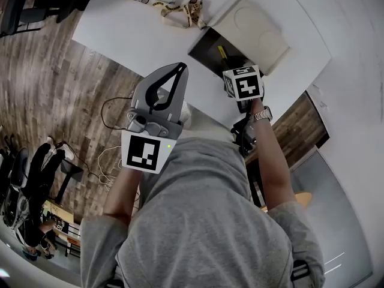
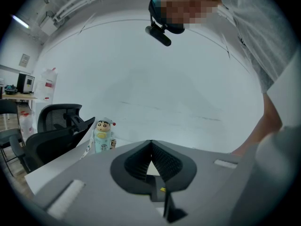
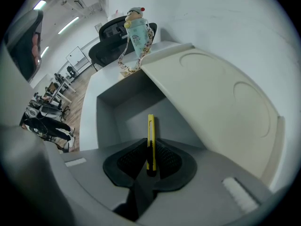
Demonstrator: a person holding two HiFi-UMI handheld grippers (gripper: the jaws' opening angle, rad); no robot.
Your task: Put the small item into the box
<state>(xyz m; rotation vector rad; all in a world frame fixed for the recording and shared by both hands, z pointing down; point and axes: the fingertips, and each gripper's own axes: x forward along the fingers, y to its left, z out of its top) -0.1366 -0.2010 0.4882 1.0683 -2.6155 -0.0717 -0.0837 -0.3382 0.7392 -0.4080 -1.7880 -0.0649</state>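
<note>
The small item is a yellow utility knife (image 3: 150,131). My right gripper (image 3: 150,149) is shut on its lower end, and the knife points up and forward over the open box (image 3: 107,119). The box has a grey inside, and its cream lid (image 3: 221,98) leans open to the right. In the head view the right gripper (image 1: 231,66) hangs over the dark box opening (image 1: 206,50), where the knife's yellow tip (image 1: 222,52) shows. My left gripper (image 1: 180,69) is near the table's front edge, left of the box, jaws shut on nothing. Its tips (image 2: 150,144) meet.
A small cartoon-figure bottle (image 3: 138,29) with a patterned lanyard (image 1: 168,8) stands on the white table (image 1: 132,29) behind the box, and also shows in the left gripper view (image 2: 103,135). A black office chair (image 2: 56,133) is beyond the table's edge. The floor is wood.
</note>
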